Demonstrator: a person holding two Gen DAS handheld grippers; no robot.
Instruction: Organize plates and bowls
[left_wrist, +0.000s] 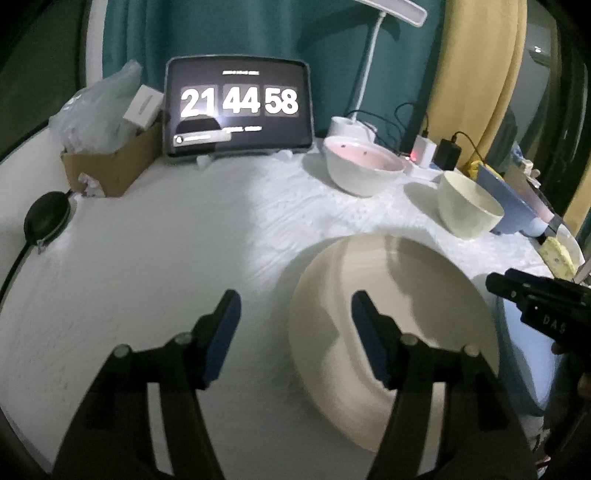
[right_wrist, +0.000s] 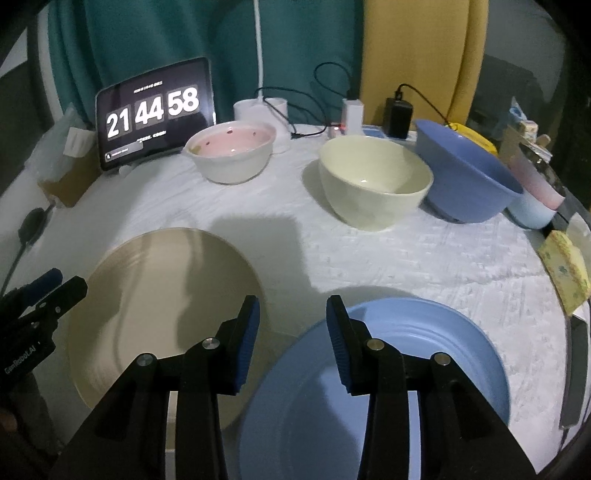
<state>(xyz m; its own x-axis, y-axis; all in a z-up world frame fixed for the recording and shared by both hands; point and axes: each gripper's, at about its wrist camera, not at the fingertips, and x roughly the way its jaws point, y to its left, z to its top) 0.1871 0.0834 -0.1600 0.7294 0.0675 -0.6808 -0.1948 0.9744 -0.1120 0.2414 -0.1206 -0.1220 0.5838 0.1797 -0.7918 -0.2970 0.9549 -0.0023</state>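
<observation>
Left gripper (left_wrist: 295, 339): you're holding it released, straddling the cream plate (left_wrist: 424, 314) rim.
Right gripper (right_wrist: 291, 343): released, hovering at frame bottom.
Risk: closing off-centre could be tipping the plate.

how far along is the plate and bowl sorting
Nothing looks stacked: the pink bowl, cream bowl and blue bowl stand separately. Both hand-held grippers, left and right, are empty. The beige plate and blue plate overlap slightly.

The tabletop (right_wrist: 369, 258) wears a white cloth. On it lie two plates, cream (right_wrist: 159, 306) and blue (right_wrist: 424, 354). Behind stand three bowls (right_wrist: 373, 181) and a tablet (right_wrist: 155, 110).
</observation>
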